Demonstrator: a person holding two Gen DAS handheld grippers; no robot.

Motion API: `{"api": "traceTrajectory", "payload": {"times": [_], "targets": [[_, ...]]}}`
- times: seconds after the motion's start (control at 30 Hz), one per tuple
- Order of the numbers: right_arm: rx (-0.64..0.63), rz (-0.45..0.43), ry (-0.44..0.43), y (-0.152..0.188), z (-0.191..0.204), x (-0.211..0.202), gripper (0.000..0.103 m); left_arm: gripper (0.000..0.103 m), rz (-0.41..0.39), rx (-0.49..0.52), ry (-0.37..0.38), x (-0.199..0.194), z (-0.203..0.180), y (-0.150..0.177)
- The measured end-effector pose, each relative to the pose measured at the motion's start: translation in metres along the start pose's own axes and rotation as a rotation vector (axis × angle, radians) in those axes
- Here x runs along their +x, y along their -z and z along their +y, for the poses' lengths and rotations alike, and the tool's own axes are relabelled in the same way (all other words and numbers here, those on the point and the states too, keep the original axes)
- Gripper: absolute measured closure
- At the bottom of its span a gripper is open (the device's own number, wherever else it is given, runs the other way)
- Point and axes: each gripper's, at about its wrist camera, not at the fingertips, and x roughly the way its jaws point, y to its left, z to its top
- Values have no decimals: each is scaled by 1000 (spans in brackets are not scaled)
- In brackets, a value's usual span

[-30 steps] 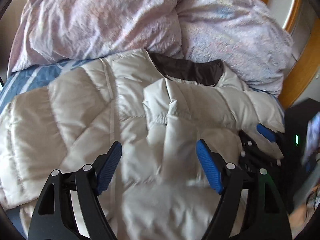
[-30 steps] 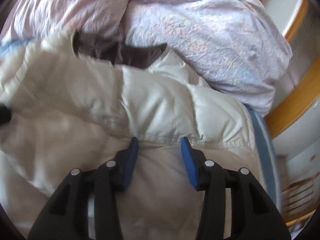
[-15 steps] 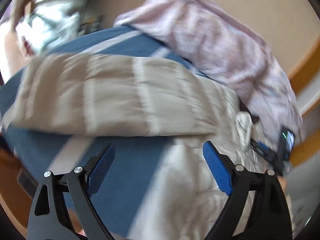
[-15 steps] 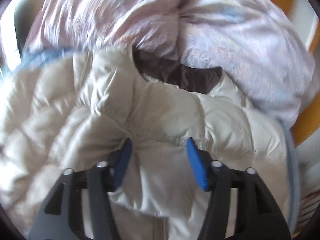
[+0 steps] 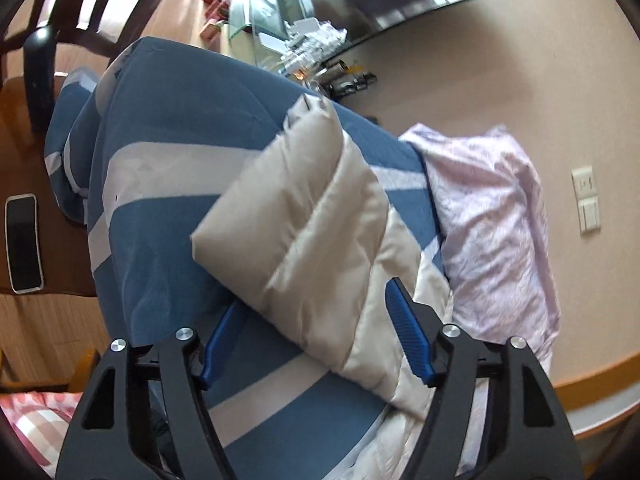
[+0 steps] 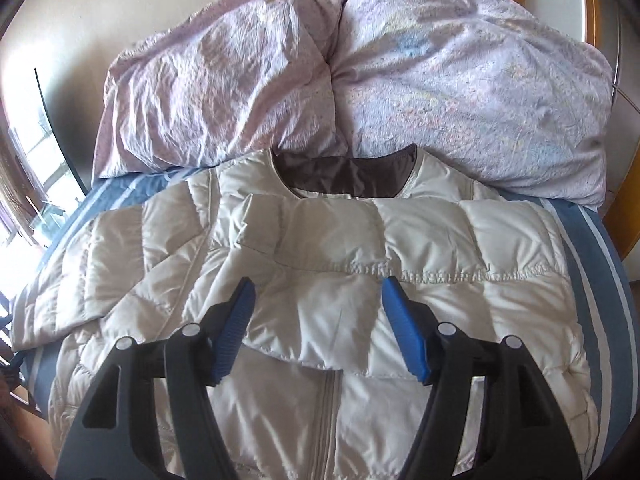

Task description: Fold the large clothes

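Observation:
A cream quilted puffer jacket with a brown collar lining lies front up on the blue striped bed cover. One sleeve is folded across its chest; the other sleeve stretches out flat over the cover, seen in the left wrist view. My left gripper is open and empty, its jaws standing on either side of that outstretched sleeve near its base. My right gripper is open and empty, just above the folded sleeve's cuff on the chest.
A pink-lilac duvet is heaped at the head of the bed, also in the left wrist view. A phone lies on a wooden surface beside the bed. Wall sockets and a wooden bed frame border the bed.
My left gripper has swung from the jacket's chest out to the left sleeve. My right gripper has let go of the folded sleeve, opened wider and drawn back a little.

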Motion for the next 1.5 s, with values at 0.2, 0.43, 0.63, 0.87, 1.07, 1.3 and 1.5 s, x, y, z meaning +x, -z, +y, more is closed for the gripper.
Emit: {"api": "traceTrajectory", "payload": {"times": [0.2, 0.43, 0.63, 0.87, 1.07, 1.3, 1.5], "targets": [[-21, -10, 10, 7, -3, -6, 37, 79, -35, -66, -25, 0, 10, -15], [9, -38, 4, 7, -22, -18, 37, 91, -92, 75, 22, -18, -39, -18], [53, -77, 13, 4, -46, -34, 37, 92, -97, 272, 185, -40, -131, 5], [118, -117, 24, 3, -78, -50, 37, 92, 49, 556, 428, -46, -248, 96], [157, -113, 65, 10, -106, -53, 37, 92, 292, 706, 575, -18, -302, 194], [186, -106, 97, 17, -126, -53, 37, 92, 523, 803, 575, 29, -307, 285], [194, -94, 103, 18, -130, -49, 37, 91, 622, 872, 523, 55, -300, 323]]}}
